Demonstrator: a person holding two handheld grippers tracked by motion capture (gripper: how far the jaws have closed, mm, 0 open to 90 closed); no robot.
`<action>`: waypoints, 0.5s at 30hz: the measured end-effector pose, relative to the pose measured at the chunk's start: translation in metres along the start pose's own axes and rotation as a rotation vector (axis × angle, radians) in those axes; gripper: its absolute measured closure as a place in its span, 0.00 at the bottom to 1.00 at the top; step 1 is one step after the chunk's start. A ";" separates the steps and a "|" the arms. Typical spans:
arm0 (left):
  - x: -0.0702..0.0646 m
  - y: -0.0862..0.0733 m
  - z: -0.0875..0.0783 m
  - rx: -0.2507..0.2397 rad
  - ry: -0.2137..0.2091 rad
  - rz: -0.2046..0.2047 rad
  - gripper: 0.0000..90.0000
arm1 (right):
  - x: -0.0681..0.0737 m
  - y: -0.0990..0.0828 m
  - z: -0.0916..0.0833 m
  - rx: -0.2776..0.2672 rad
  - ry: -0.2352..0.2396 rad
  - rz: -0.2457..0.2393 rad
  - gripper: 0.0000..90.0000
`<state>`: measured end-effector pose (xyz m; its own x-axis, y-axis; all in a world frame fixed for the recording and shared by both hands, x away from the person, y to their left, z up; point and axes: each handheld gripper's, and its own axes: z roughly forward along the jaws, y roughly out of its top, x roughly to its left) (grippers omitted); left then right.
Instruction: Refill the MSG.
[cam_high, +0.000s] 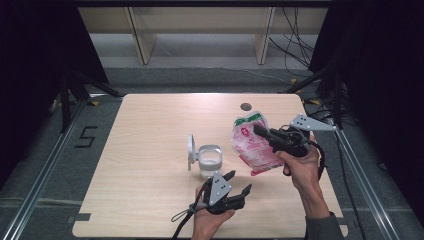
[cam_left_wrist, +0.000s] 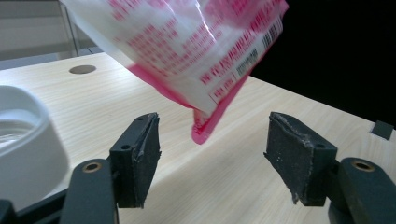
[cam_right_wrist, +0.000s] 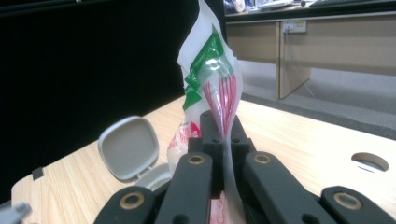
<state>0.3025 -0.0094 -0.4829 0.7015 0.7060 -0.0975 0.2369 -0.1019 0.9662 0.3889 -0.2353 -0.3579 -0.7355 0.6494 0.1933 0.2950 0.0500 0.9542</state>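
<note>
Right claw (cam_high: 260, 131): clamped on pink pouch (cam_high: 251, 145), held above the counter (cam_high: 150, 150), right of white container (cam_high: 210, 161).
Left claw (cam_high: 237, 182): released, jaws apart below the pouch.

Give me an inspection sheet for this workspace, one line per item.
Surface: wooden table, with a round hole near the far edge.
Job's things: pink-and-white pouch held off the table, its lower corner hanging free; white container with its lid flipped open, standing on the table.
Clutter: nothing seen.
Grippers: right tongs clamped on the pouch; left tongs open below the pouch corner, nothing between the pads.
Cables: one trails from the left tongs over the near table edge; more on the floor at far right.
Surroundings: dark curtains at both sides, wooden furniture legs behind, floor marking "5" at left.
</note>
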 end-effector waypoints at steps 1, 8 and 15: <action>0.001 0.000 -0.001 -0.008 -0.004 -0.003 0.38 | -0.001 -0.001 0.001 -0.004 -0.001 -0.001 1.00; 0.010 -0.003 -0.012 -0.008 0.027 -0.007 0.38 | -0.013 -0.014 0.001 -0.003 0.004 0.046 1.00; 0.018 -0.003 -0.020 -0.008 0.031 0.021 0.38 | -0.025 -0.027 0.001 0.039 -0.021 0.074 1.00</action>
<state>0.3008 0.0176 -0.4825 0.6847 0.7254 -0.0699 0.2167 -0.1111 0.9699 0.3999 -0.2516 -0.3884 -0.6976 0.6685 0.2578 0.3722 0.0306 0.9277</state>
